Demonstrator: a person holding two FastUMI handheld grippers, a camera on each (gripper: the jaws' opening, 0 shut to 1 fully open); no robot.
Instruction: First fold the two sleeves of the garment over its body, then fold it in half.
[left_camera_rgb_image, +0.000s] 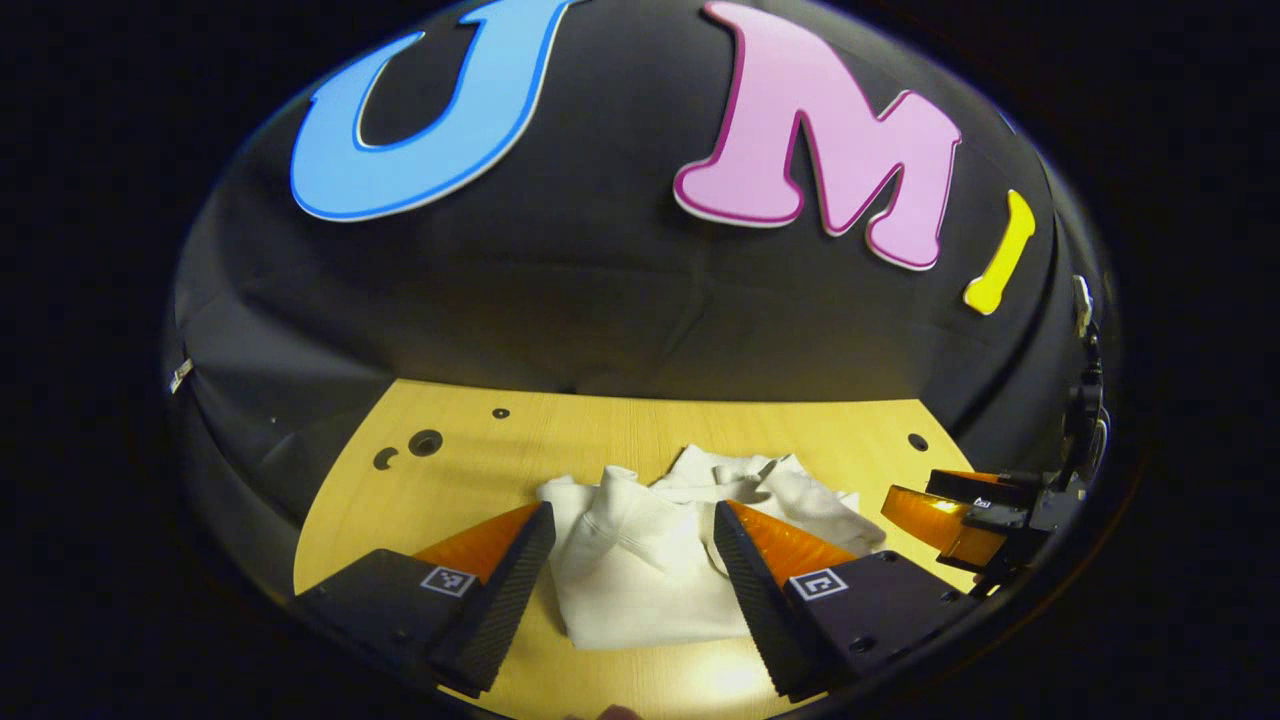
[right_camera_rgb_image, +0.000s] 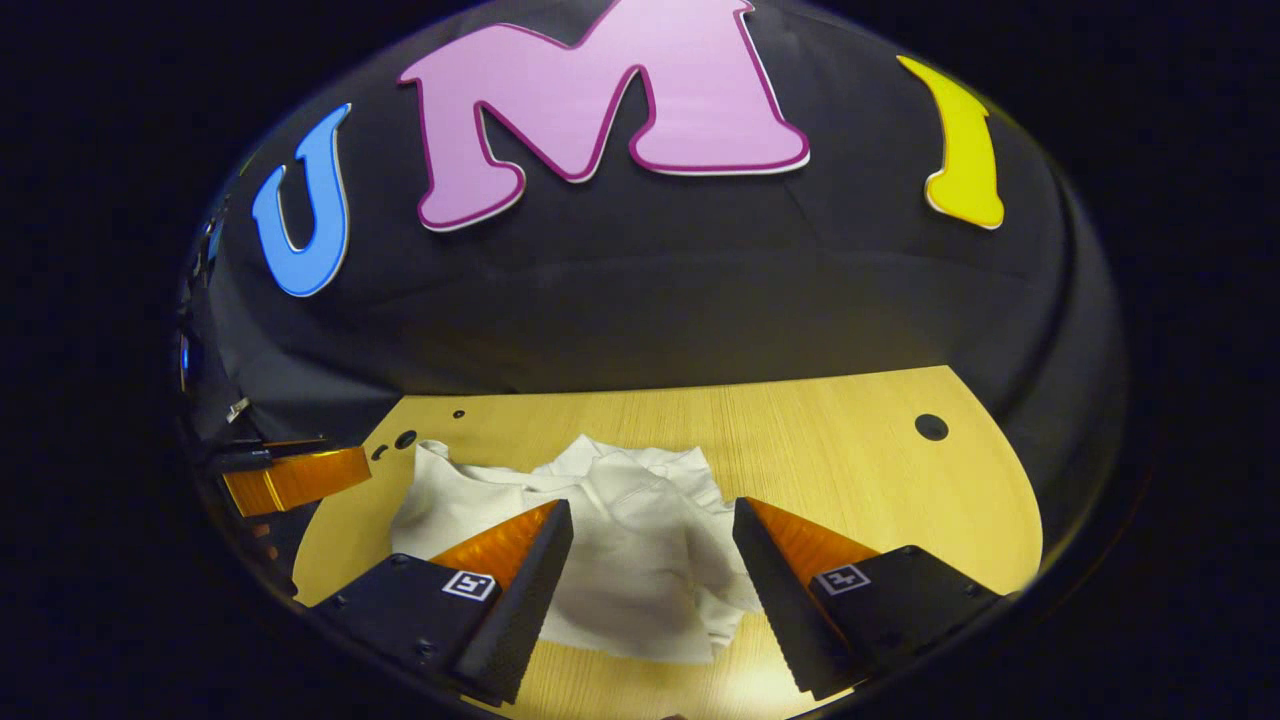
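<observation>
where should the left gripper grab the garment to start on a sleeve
Probably the bunched sleeve end at the garment's left edge, coming down from above. The cloth lies rumpled on the table, and its raised folds there give the open left gripper something to pinch.

Garment (left_camera_rgb_image: 650, 560) on table (left_camera_rgb_image: 600, 440), mid-front

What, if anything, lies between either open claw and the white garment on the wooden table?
Nothing visible does. The white garment lies bunched on the wooden table, straight ahead of the open left claw. The open right claw also faces it, with no other object between.
</observation>
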